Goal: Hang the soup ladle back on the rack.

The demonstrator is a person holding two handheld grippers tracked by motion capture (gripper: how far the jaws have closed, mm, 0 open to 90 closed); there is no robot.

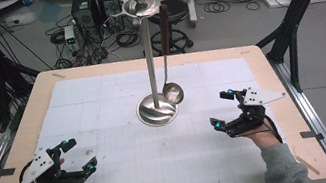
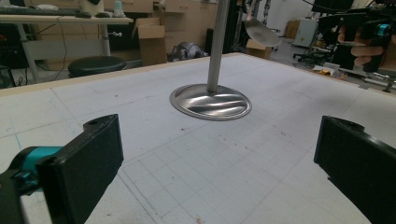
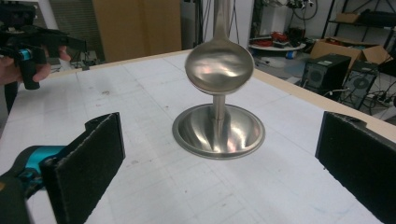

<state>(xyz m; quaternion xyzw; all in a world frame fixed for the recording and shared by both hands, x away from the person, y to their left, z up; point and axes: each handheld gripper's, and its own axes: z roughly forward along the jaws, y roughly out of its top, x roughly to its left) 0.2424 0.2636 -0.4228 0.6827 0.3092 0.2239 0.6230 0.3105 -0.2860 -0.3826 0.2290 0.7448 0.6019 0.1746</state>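
A ladle (image 1: 173,92) is hanging by its handle from the top ring of a steel stand (image 1: 147,53) that is standing at the middle of the table (image 1: 257,62), its bowl dangling just above the stand's round base and not touching it. The right gripper (image 1: 222,110) is waiting near the table's right side, its jaws spread wide and holding nothing; in the right gripper view the ladle's bowl is sitting squarely between them, farther off. The left gripper (image 1: 80,154) is resting near the front left corner, well apart from the stand, its jaws likewise wide open and empty.

Judging by this, the work is at its opening step: neither gripper is touching anything, and the right one seems to be lining up on the ladle. The next move probably calls for the right gripper to advance to the handle, close on it, and lift so the hook clears the ring, without knocking the stand. The left gripper could steady the post.
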